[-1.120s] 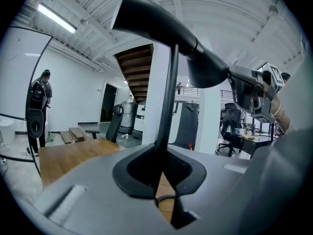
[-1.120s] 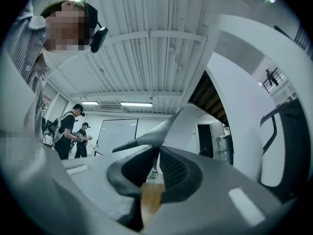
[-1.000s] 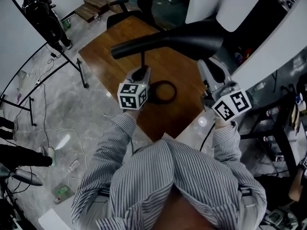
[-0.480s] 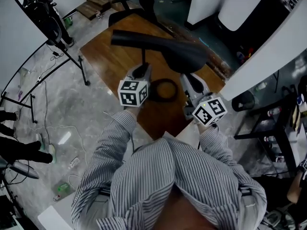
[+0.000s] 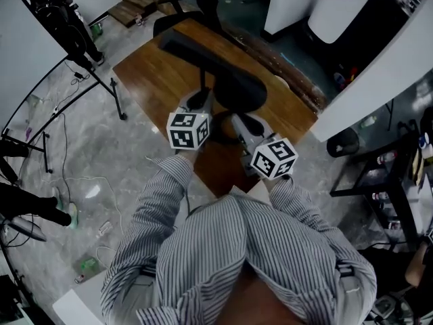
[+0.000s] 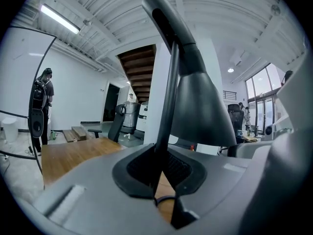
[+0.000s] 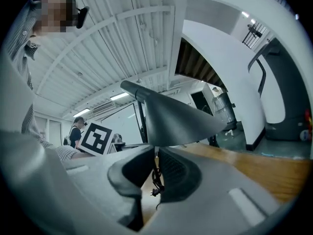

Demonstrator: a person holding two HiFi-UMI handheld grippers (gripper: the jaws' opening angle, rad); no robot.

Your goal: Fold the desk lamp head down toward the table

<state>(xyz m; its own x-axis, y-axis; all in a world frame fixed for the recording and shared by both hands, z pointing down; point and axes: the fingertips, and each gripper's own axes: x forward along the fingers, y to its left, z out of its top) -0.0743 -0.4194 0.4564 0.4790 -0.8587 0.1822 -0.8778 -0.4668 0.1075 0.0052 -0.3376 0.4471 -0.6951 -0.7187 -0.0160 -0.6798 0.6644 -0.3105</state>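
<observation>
A black desk lamp stands on the wooden table (image 5: 152, 80). Its cone head (image 5: 238, 90) hangs low over the table middle, and its arm (image 5: 186, 46) slopes away to the far left. My left gripper (image 5: 201, 101) is shut on the thin upright pole (image 6: 168, 92), which runs down between its jaws (image 6: 157, 177). My right gripper (image 5: 238, 119) sits just under the head (image 7: 176, 116). Its jaws (image 7: 154, 163) have just been closing, and the shade's lower rim is pinched in the narrow gap. A thin cord dangles there too. The lamp's base is hidden behind the grippers.
An office chair (image 5: 169, 22) stands at the table's far edge. A whiteboard on a stand (image 5: 101, 93) and a person (image 5: 64, 19) are on the left, with cables on the floor. A white partition (image 5: 379, 66) runs close along the table's right side.
My right gripper has come down and leftward, bringing the lamp head with it from high at the right to low over the table. The left gripper has stayed on the pole.
</observation>
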